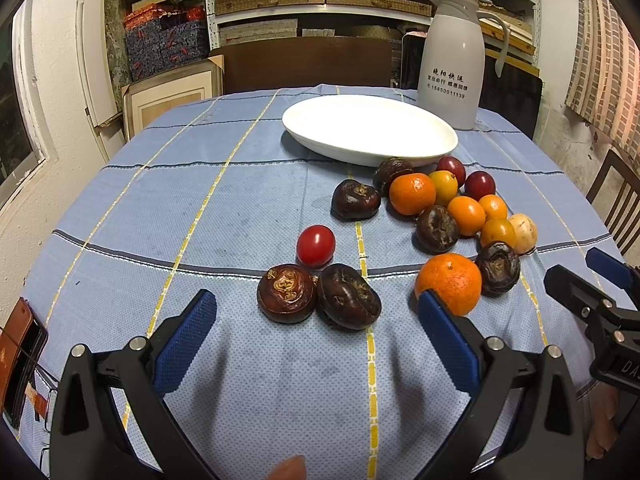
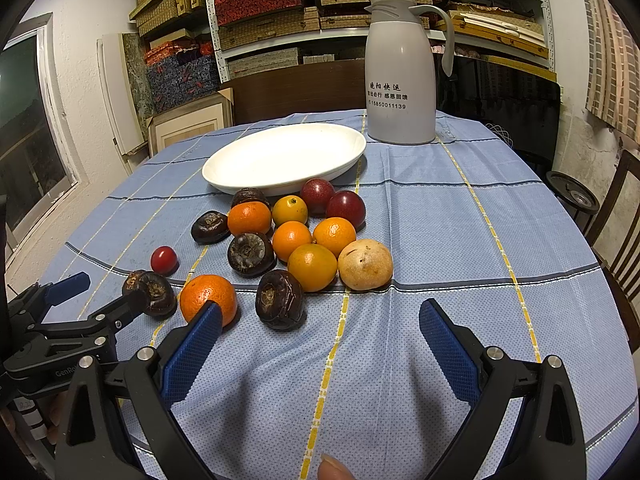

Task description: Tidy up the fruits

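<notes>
both grippers (image 1: 316, 312) (image 2: 320, 320) spread wide — glossy round mandarin (image 1: 450, 282), wrinkled dark water chestnuts (image 1: 286, 293), smooth oval plate (image 1: 370, 130).

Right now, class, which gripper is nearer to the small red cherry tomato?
Left. The left gripper sits open just short of the cherry tomato, which lies ahead between its fingers. The right gripper is farther off, right of it.

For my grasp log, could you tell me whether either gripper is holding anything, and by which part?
Nothing is held: left gripper and right gripper are both open above the tablecloth.
</notes>
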Motion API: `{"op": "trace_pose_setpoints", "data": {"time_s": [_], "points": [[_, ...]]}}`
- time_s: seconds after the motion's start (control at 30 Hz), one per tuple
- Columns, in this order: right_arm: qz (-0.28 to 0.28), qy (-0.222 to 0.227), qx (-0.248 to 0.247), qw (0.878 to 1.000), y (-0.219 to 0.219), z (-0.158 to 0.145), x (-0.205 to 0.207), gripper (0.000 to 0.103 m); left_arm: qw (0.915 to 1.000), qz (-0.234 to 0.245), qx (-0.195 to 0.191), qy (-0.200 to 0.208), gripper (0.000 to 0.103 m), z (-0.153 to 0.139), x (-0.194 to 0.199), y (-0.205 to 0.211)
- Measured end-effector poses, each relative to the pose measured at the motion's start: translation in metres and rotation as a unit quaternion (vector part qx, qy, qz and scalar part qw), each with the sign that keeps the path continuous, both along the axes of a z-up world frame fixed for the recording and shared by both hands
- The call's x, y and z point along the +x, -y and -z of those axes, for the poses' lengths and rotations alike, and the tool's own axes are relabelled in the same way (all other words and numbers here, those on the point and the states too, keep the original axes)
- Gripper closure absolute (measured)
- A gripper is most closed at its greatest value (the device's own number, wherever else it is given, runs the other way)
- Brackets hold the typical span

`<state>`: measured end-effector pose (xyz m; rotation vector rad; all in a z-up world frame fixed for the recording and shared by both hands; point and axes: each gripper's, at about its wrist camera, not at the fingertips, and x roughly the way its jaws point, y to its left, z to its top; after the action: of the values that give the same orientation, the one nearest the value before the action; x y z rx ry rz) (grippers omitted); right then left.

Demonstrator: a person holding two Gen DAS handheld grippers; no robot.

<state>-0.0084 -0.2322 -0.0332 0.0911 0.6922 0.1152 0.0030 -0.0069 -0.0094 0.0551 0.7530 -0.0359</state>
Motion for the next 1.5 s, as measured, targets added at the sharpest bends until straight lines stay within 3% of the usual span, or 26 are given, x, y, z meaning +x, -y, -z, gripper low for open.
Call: {"op": "trace_pose_setpoints", "data": {"time_s": [0.97,1.17,1.33,1.5], "points": [[-0.002,-0.006,-0.001,1.000,-0.004,0.005,0.004,0.004,0.9997,0.006,-0.007,-0.024,0.004,0.003,0.007,-0.002],[-0.024,-0.063,0.011,0.998,0.002,0.019,0.009,0.004,0.9975,-0.002,-0.024,-0.067,0.004,0.012,0.011,-0.019],[-0.043,-0.119,0.008,0.992,0.004,0.037,0.011,0.004,0.9904,0.015,-0.074,-0.116,0.004,0.028,0.014,-0.041],[-0.051,-0.127,-0.020,0.990,-0.005,0.041,0.011,0.004,0.9914,0.026,-0.017,-0.127,0.004,0.033,0.017,-0.037]]}}
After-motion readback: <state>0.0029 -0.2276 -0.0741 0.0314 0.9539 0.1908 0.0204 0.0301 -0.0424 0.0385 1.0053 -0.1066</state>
